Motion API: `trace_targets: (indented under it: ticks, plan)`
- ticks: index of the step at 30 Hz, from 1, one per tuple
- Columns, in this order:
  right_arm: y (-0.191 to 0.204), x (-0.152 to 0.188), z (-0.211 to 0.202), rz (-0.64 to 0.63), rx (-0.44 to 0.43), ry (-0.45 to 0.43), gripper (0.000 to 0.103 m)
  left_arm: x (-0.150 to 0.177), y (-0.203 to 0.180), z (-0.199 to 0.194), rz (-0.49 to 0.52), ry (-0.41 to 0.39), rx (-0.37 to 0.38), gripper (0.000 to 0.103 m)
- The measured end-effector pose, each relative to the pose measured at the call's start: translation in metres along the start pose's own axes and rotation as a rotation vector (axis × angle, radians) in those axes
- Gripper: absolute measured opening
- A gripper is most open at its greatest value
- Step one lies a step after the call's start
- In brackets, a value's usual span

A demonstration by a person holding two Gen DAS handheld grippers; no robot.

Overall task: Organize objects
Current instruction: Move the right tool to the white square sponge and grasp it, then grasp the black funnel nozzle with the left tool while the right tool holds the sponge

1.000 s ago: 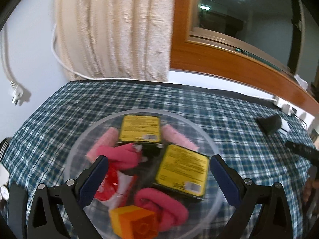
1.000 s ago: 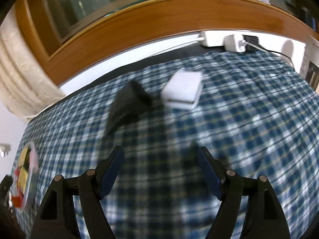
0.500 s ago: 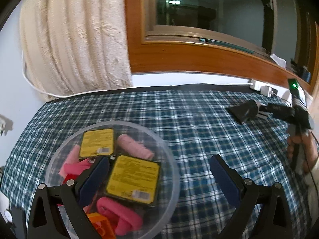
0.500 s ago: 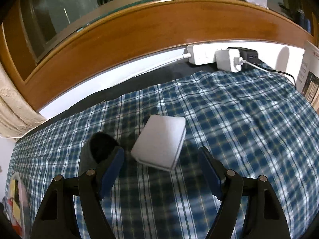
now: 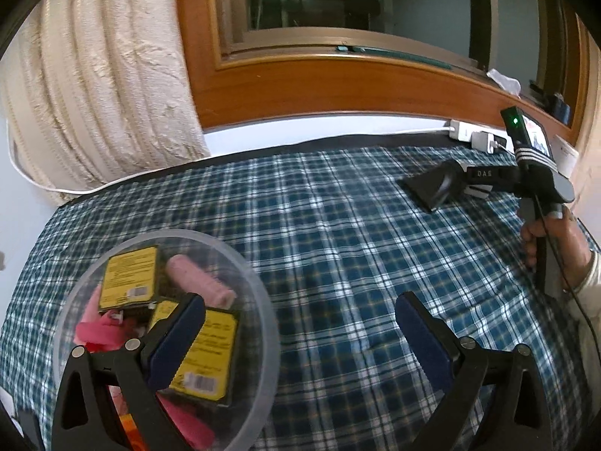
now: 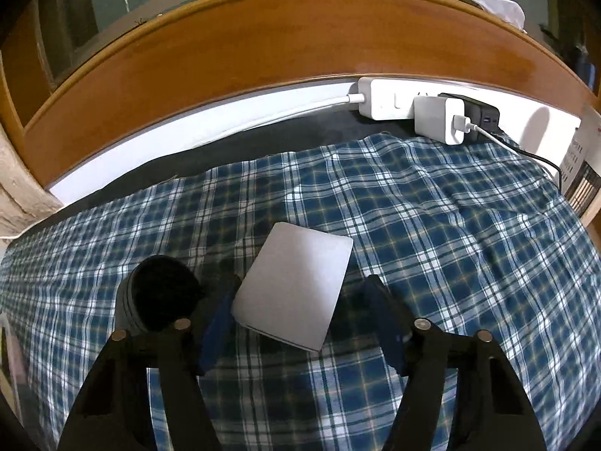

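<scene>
Right wrist view: the right gripper [image 6: 302, 314], jaws spread, straddles a flat white rectangular box [image 6: 295, 287] on the blue plaid tablecloth [image 6: 450, 248]; the left gripper [image 5: 296, 332] is likewise spread.

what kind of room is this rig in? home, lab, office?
Most likely a home room: a table under a blue plaid cloth stands against a wood-framed window with a cream curtain. A white power strip with chargers sits at the table's back edge. Nothing lab-like is visible.

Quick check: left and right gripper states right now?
Left gripper: open, empty, above the checked cloth.
Right gripper: open, straddling the white box, not gripping.
</scene>
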State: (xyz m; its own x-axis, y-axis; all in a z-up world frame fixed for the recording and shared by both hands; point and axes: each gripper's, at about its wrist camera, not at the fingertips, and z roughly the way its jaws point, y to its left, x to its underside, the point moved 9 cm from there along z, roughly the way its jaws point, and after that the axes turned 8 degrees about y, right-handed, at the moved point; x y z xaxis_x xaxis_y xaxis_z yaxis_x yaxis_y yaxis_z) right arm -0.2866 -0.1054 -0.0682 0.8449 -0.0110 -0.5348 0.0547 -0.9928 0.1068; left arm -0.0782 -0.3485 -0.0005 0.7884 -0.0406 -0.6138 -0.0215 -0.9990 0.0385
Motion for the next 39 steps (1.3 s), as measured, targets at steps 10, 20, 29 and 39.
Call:
trace_targets:
  ticks: [10,20,29,39]
  plan:
    - [-0.002,0.025,-0.019,-0.043,-0.088,-0.003,0.047,-0.011,-0.024,0.019,0.037,0.031,0.025,0.102]
    - [-0.032,0.044,-0.056,-0.054,-0.127,-0.036,0.047,-0.035,-0.059,0.04,0.095,0.031,0.025,0.102]
    - [-0.059,0.09,-0.08,-0.074,-0.157,-0.012,0.047,-0.064,-0.104,0.08,0.156,0.063,0.091,0.102]
    - [-0.058,0.092,-0.095,-0.065,-0.211,-0.024,0.047,-0.088,-0.151,0.12,0.312,0.07,0.065,0.102]
